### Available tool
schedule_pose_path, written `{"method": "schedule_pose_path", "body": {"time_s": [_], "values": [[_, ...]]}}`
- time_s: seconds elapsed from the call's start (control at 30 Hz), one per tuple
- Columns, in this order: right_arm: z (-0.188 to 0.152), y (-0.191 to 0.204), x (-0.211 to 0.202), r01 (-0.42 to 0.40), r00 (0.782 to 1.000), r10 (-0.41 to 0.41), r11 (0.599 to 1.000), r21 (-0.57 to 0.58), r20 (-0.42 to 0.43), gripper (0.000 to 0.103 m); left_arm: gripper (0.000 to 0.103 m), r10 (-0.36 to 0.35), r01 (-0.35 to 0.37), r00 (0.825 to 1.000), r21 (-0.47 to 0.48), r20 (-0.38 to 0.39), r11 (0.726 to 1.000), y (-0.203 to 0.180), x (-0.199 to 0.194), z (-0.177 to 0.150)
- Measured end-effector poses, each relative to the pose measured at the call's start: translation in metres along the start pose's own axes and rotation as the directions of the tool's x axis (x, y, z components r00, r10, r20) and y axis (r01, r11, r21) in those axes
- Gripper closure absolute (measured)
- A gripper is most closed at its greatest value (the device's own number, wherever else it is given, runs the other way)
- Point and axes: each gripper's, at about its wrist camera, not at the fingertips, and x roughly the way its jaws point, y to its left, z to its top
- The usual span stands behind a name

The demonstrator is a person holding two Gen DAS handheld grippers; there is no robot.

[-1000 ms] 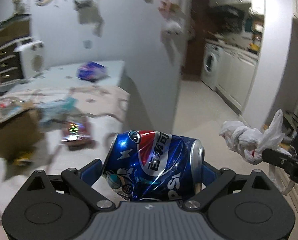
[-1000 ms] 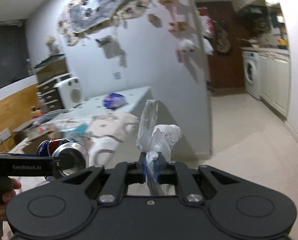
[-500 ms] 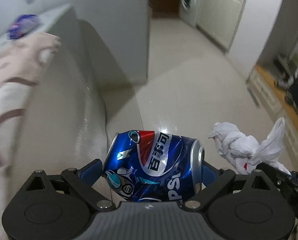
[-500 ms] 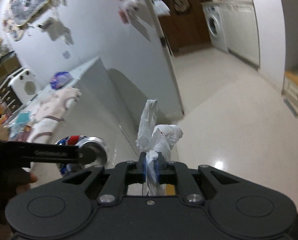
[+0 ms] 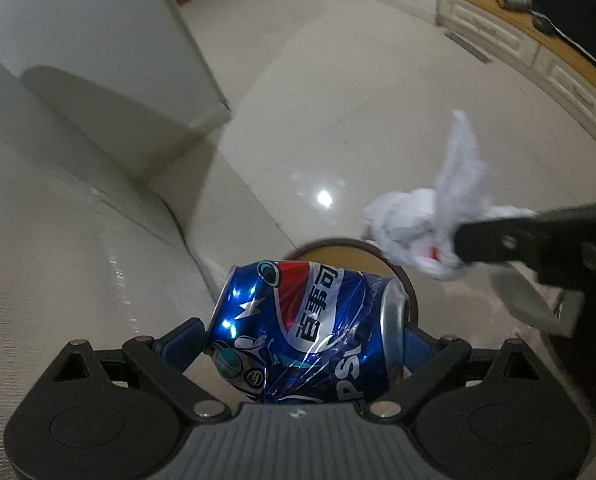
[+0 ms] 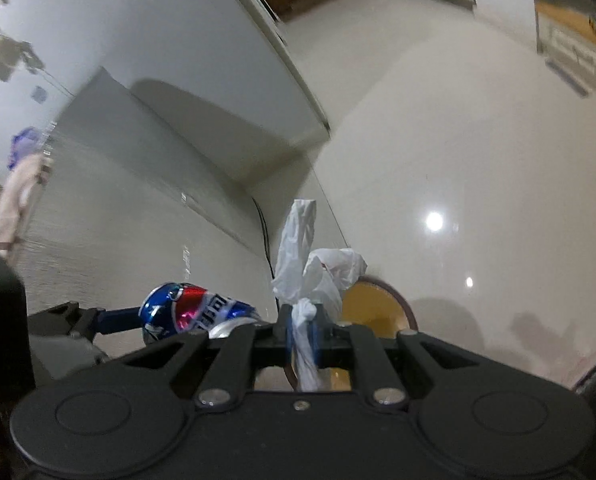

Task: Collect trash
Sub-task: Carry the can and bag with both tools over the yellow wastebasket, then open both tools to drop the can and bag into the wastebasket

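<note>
1. Left wrist view: the left gripper clamps a dented blue Pepsi can sideways, its blue-padded fingers pressing on the two ends. Just beyond the can lies a round brown-rimmed opening with a tan inside; I cannot tell what it is. To the right, the right gripper reaches in from the edge, closed on a knotted white plastic bag, blurred. Glossy pale floor tiles lie below, and a white cabinet side stands at left.

2. Right wrist view: the right gripper pinches the white plastic bag tightly at its knot, loose ends sticking up. The Pepsi can sits to the left, gripped endwise. The tan round opening shows just right of the bag, partly hidden by the gripper.
</note>
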Motion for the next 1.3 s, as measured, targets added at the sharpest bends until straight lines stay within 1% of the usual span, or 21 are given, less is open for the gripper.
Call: {"method": "schedule_pose_path", "body": {"time_s": [0.1,0.17,0.27,0.37,0.43,0.53,0.67,0.77,0.93,1.03,1.1,1.13,1.2,1.3], "values": [[0.001,-0.002,0.026,0.009,0.999,-0.009,1.0,0.019,-0.039,0.094,0.006,-0.029,0.029,0.999,0.009,0.013,1.0,0.0,0.02,-0.006],[0.002,-0.007,0.042,0.007,0.998,-0.004,0.998,0.056,-0.062,0.094,0.006,-0.039,0.039,0.999,0.013,0.014,0.999,0.002,0.028,-0.008],[0.001,-0.012,0.062,0.0,0.997,0.009,0.994,0.11,-0.079,0.093,0.006,-0.029,0.03,1.0,0.035,-0.007,0.999,0.001,0.037,-0.009],[-0.001,-0.012,0.081,0.006,0.995,0.007,0.992,0.13,-0.098,0.093,0.006,-0.014,0.015,1.0,0.05,-0.02,0.999,0.003,0.042,-0.007],[-0.002,-0.013,0.09,0.011,0.994,0.004,0.991,0.133,-0.11,0.093,0.006,-0.032,0.033,0.999,0.023,-0.026,0.999,0.009,0.046,-0.006],[0.0,-0.015,0.102,0.014,0.992,0.003,0.991,0.136,-0.124,0.093,0.005,-0.069,0.068,0.997,-0.041,-0.033,0.997,0.017,0.056,-0.008],[-0.001,-0.018,0.104,0.008,0.992,0.01,0.99,0.142,-0.127,0.093,0.005,-0.125,0.121,0.991,-0.111,-0.037,0.986,0.023,0.068,-0.007],[0.0,-0.019,0.109,0.006,0.993,0.012,0.989,0.15,-0.12,0.093,0.005,-0.162,0.155,0.986,-0.127,-0.047,0.98,0.024,0.072,-0.006],[0.003,-0.02,0.114,-0.01,0.993,0.028,0.987,0.159,-0.113,0.093,0.001,-0.15,0.146,0.988,-0.123,-0.032,0.982,0.022,0.07,-0.007],[0.003,-0.02,0.117,-0.012,0.993,0.031,0.986,0.167,-0.11,0.087,0.001,-0.14,0.136,0.99,-0.128,-0.018,0.982,0.021,0.071,-0.007],[0.002,-0.021,0.119,-0.014,0.993,0.034,0.985,0.172,-0.112,0.077,0.001,-0.14,0.137,0.99,-0.133,-0.015,0.982,0.021,0.071,-0.007],[0.001,-0.021,0.12,-0.016,0.993,0.036,0.985,0.17,-0.114,0.076,0.001,-0.139,0.136,0.99,-0.133,-0.016,0.982,0.021,0.072,-0.007],[-0.001,-0.021,0.121,-0.01,0.993,0.029,0.986,0.167,-0.115,0.069,0.001,-0.139,0.135,0.99,-0.129,-0.021,0.982,0.02,0.07,-0.01],[-0.004,-0.023,0.123,-0.005,0.992,0.027,0.985,0.171,-0.126,0.067,0.001,-0.131,0.127,0.991,-0.121,-0.027,0.984,0.02,0.071,-0.012]]}}
